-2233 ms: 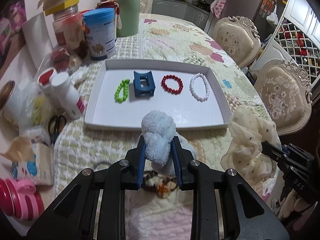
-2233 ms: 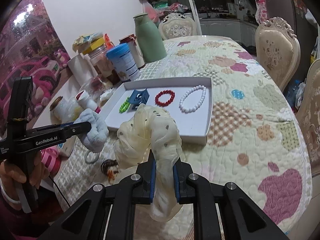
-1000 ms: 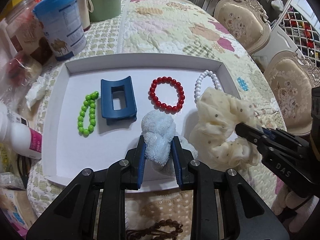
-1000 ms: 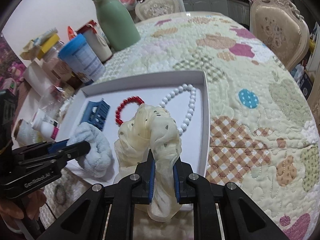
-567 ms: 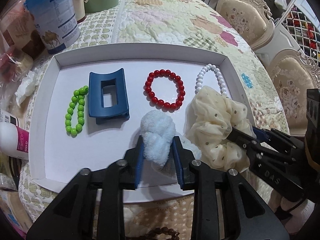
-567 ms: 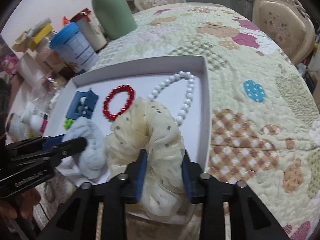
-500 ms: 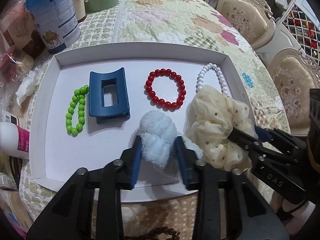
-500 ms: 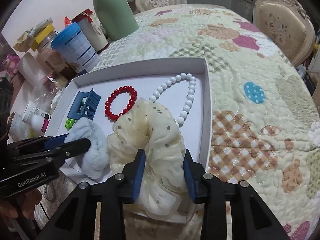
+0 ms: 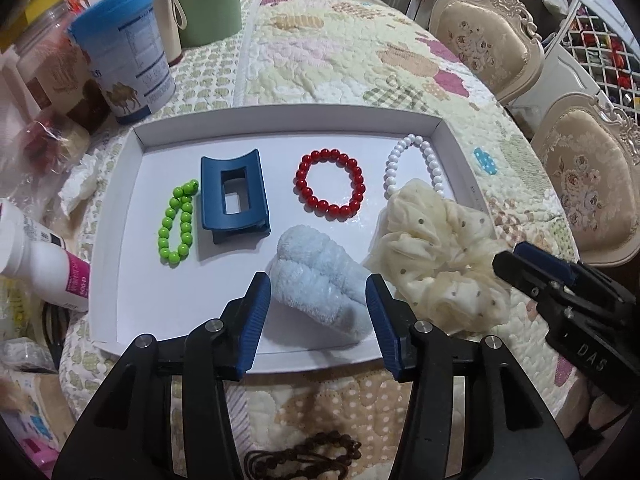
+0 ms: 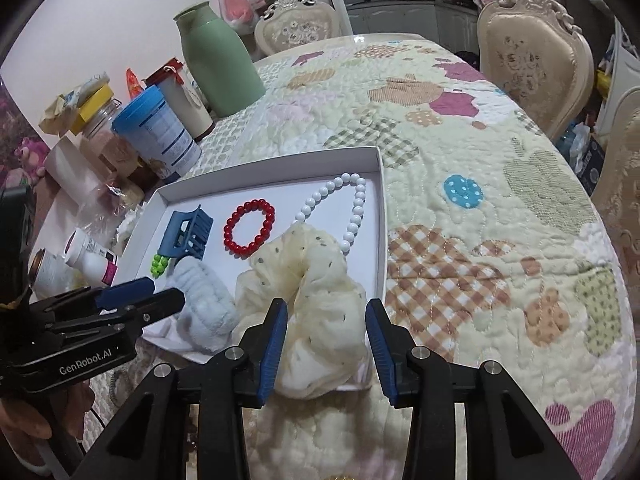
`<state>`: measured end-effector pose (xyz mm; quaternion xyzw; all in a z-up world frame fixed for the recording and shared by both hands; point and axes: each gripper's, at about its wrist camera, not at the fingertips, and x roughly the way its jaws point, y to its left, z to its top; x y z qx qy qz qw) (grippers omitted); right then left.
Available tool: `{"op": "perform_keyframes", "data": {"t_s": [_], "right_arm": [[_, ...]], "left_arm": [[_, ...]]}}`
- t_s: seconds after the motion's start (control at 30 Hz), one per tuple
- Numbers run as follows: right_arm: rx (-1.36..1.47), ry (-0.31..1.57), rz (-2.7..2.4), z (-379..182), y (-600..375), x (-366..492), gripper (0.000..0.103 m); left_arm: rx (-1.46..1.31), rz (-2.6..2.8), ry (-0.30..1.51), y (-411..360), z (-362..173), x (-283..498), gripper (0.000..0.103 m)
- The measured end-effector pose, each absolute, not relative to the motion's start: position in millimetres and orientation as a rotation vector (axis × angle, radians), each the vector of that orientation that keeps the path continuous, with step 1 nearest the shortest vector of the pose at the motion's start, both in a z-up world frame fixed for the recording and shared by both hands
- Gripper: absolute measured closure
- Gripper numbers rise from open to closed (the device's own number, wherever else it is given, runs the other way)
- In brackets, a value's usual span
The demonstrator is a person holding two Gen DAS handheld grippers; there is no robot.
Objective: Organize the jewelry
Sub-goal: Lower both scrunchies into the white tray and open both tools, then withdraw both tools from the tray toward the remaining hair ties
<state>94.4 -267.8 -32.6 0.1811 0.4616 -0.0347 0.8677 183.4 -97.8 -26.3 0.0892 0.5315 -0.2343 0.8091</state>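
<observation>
Left claw [image 10: 160,298] reads "GenRobot.AI"; right claw [image 9: 516,262] reads "DAS".

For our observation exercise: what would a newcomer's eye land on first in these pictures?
Probably the white tray on the quilted table, with a red bead bracelet at its middle. Nearer the cameras, a fluffy blue scrunchie lies between the left gripper's open jaws, and a cream scrunchie between the right gripper's.

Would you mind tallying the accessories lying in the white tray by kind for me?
Bead bracelets: 3 – green bracelet, red bracelet, white bracelet
Scrunchies: 2 – blue scrunchie, cream scrunchie, which overhangs the tray's right rim
Hair claws: 1 – blue hair claw
Total: 6
</observation>
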Motion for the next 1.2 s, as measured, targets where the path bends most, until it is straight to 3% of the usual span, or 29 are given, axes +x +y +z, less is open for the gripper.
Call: {"op": "perform_keyframes", "data": {"t_s": [1.2], "right_arm": [[0.276, 0.961, -0.085, -12, -226, -19, 0.056]], "left_arm": [[0.191, -0.452, 1.065, -56, 5, 73, 0.054]]}}
